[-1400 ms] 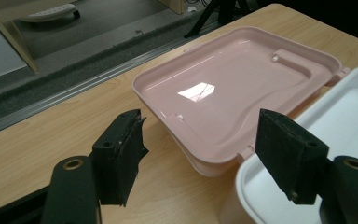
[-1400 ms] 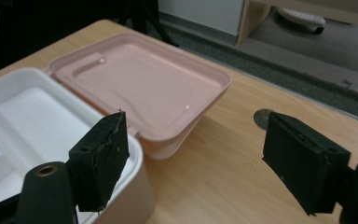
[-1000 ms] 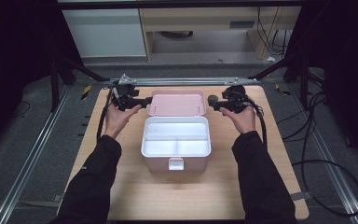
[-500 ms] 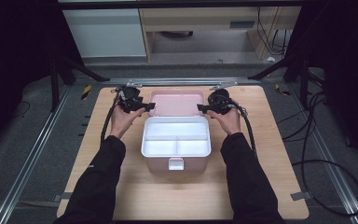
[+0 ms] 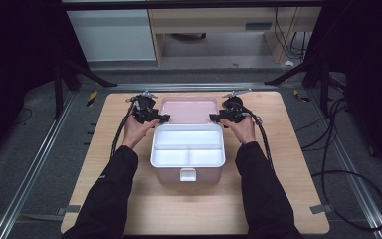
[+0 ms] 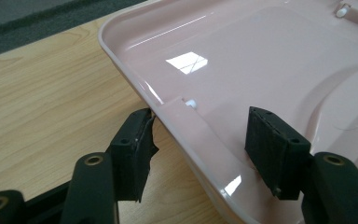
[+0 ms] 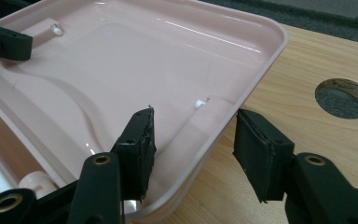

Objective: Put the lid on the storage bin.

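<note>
Pink lid (image 5: 188, 109) lies flat open on the wood table (image 5: 288, 164), hinged behind the white box (image 5: 188, 149), which sits mid-table with its divided tray exposed.

Left gripper (image 5: 162, 118): compared with a second ago it has come in from beside the lid's left end and dropped onto the left rim. In the left gripper view the jaws straddle that rim (image 6: 200, 140), one pad (image 6: 133, 151) outside at the wall, the other (image 6: 272, 149) inside over the lid's hollow. Jaws have just been closing, rim between them. Outer pad looks to be at or touching the wall; inner pad stands off. So apart, not clamped yet.

Right gripper (image 5: 213, 118): same story mirrored. It has moved inward and down to the right rim. In the right gripper view one pad (image 7: 140, 140) sits inside the lid and the other (image 7: 261, 154) outside over the table, near a round hole (image 7: 345, 97) in the tabletop. Jaws have just been closing, rim (image 7: 214, 135) between them, with visible gaps on both sides. Not gripping.

Read: both tools are lined up for a two-sided pinch on the lid, likely to swing it forward over the box. Approach looks done, grasp under way. Next need: finish closing evenly on both sides before lifting, otherwise the lid may twist on its hinge.
</note>
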### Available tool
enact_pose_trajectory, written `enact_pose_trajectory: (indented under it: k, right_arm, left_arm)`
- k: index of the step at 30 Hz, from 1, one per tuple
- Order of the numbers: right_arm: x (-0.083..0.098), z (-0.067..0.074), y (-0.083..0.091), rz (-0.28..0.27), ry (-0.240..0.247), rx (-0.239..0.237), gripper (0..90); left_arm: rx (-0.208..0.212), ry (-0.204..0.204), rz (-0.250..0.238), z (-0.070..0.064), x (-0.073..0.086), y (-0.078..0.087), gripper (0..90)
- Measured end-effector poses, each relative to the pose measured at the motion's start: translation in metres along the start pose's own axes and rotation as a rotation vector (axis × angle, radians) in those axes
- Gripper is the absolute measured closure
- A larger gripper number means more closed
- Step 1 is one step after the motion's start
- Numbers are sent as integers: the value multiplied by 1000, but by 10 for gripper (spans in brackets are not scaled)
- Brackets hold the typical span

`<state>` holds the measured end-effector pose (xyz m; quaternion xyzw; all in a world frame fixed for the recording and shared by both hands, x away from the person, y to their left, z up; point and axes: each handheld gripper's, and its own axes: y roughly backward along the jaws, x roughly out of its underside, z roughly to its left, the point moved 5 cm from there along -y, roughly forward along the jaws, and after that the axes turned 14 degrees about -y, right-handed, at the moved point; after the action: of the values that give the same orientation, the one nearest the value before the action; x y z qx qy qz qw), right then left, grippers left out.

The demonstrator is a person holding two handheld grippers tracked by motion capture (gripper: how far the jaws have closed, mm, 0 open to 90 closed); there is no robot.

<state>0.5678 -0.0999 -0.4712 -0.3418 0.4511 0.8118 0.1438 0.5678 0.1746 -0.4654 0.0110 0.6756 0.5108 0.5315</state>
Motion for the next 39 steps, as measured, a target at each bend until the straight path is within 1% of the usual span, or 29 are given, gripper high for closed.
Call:
enact_pose_trajectory:
  k: [2,5,7,8,10,11,13,14,17,23,24,26,27,28,31,33,39]
  right_arm:
    - [0,0,-3,0,-1,5,468]
    - [0,-1,-6,2,-22,-2,463]
    - [0,-1,-6,0,-23,-4,467]
    - [0,-1,-5,-3,-18,-2,474]
    - [-1,-1,-3,-10,-3,1,486]
    - [-2,0,-2,-12,-6,-4,485]
    - [-3,0,2,-23,-5,-14,490]
    - [-4,0,3,-26,-2,-17,490]
    - [-7,3,9,-52,6,-25,492]
    - [-14,11,23,-113,24,-40,487]
    - [-14,12,26,-121,28,-38,486]
    - [-16,15,30,-134,42,-32,486]
    - [-16,16,32,-142,50,-30,486]
    - [-17,17,34,-146,54,-31,486]
    - [-18,20,40,-153,63,-33,486]
    - [-19,22,44,-159,78,-29,486]
    - [-19,29,54,-174,105,-22,487]
  left_arm:
    - [3,8,0,0,0,0,415]
    - [24,41,-9,2,1,-1,427]
    - [24,57,-17,4,2,0,468]
    - [33,70,-22,5,2,1,478]
    - [37,77,-32,5,2,3,480]
    - [33,82,-37,5,1,4,483]
    - [24,78,-48,6,-1,7,491]
    - [16,78,-58,5,-3,9,500]
    - [9,80,-97,5,-8,18,505]
    - [-13,57,-144,2,-16,35,516]
    - [-15,55,-153,1,-18,38,517]
    - [-18,49,-155,0,-19,39,519]
    - [-20,40,-163,-2,-21,44,520]
    - [-23,29,-164,-2,-21,47,524]
    - [-25,23,-173,-4,-23,52,542]
    - [-29,17,-177,-6,-24,56,548]
    - [-41,-10,-183,-12,-27,67,553]
